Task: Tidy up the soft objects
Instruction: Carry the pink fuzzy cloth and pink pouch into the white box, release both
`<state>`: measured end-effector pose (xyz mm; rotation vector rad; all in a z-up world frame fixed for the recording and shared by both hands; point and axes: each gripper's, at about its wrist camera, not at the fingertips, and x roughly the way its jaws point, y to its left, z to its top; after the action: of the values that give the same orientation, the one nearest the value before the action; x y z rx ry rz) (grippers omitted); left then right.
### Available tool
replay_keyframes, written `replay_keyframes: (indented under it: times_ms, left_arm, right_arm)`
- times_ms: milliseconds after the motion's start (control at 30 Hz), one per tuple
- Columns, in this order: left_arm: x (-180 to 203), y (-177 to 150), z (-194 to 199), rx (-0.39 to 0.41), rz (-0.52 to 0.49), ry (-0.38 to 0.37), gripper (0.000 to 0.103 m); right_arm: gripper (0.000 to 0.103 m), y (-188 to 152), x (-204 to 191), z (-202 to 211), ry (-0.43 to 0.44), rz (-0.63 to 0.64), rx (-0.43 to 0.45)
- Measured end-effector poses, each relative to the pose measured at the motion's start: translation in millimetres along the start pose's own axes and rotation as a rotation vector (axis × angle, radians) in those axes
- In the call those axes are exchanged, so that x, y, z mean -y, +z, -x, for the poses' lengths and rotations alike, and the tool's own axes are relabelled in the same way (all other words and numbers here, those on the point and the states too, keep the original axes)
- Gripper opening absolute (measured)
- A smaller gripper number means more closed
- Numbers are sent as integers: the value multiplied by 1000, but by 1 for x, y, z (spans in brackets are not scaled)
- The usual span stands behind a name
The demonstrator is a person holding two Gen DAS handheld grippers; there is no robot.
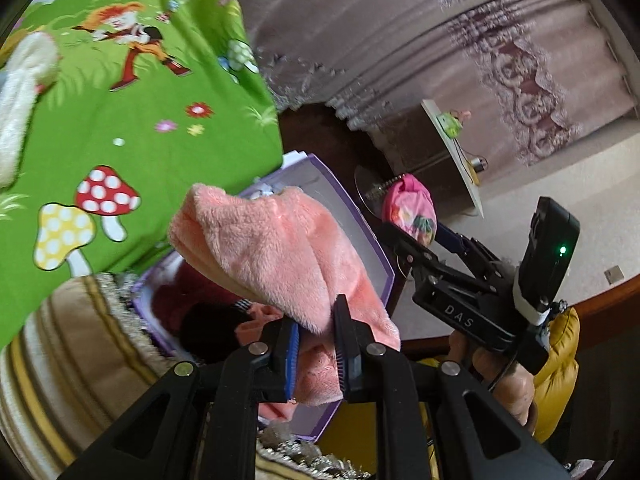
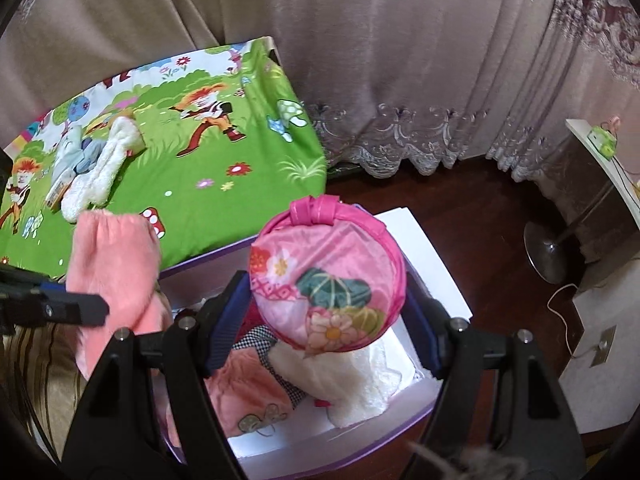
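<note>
**Two soft things held over the box**

Behind everything, curtain (image 2: pixel 400 60), mauve, hanging to a dark floor (image 2: pixel 480 216). At left, green cartoon sheet (image 2: pixel 192 184) spread flat, with a white fluffy piece (image 2: pixel 100 168) and a pale blue bundle (image 2: pixel 76 152) lying on it, touching each other, well apart from either claw. Against the sheet's near edge, purple-rimmed box (image 2: pixel 424 240) with white walls, open at the top; inside, a pink printed garment (image 2: pixel 252 396), a checked scrap (image 2: pixel 256 340) and a white fleecy cloth (image 2: pixel 360 380) lying jumbled together.

Above the box's left side, pink fleece cloth (image 1: pixel 272 252), pinched in the left claw (image 1: pixel 316 344): jaws almost closed, cloth bunched between the pads, most of it standing forward past the fingertips, a flap hanging below them.

Above the box's middle, pink flowered pouch (image 2: pixel 326 276), round and flat, knotted loop at its top, gripped edge to edge in the right claw (image 2: pixel 326 312): jaws held wide, one blue pad on each side of it. In the left view, the same right claw (image 1: pixel 404 240) beside the cloth, a hand (image 1: pixel 500 372) on its grip.
</note>
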<state>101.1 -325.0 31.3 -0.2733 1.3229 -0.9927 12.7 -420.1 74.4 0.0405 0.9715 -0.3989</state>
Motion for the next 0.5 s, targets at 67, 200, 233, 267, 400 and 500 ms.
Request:
replay_keyframes:
  times_ms: [67, 200, 233, 267, 400, 500]
  left_arm:
    - [3, 0, -8, -21, -3, -13, 18]
    - [3, -1, -20, -64, 12, -40, 46]
    - [2, 2, -24, -65, 16, -42, 52]
    - [2, 1, -24, -66, 19, -44, 53]
    - [-3, 2, -16, -56, 27, -33, 56]
    - [-10, 5, -3, -24, 34, -17, 57]
  right_arm:
    - [76, -1, 7, 0, -9, -13, -2]
    - [77, -4, 16, -2, -23, -36, -10]
    - [78, -5, 17, -4, -33, -42, -20]
    - [79, -6, 18, -5, -34, -46, -25]
    - [82, -8, 19, -10, -14, -62, -41]
    - [83, -7, 16, -10, 4, -60, -38]
